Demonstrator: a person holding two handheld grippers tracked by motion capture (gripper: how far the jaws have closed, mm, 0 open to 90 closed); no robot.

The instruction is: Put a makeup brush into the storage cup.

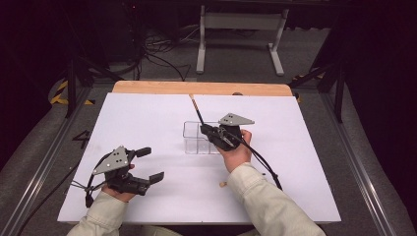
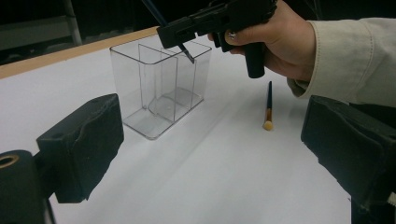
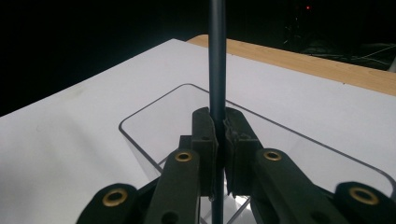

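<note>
Now | right claw clamped on brush, tip cut off | left claw apart, holding nothing

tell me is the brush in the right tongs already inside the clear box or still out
Partly in. The brush tip dips just below the clear box rim; the right tongs hold it above.

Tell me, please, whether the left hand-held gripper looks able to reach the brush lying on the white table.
Probably yes: the left hand-held gripper is open, and bare table lies between it and the loose brush.
</note>
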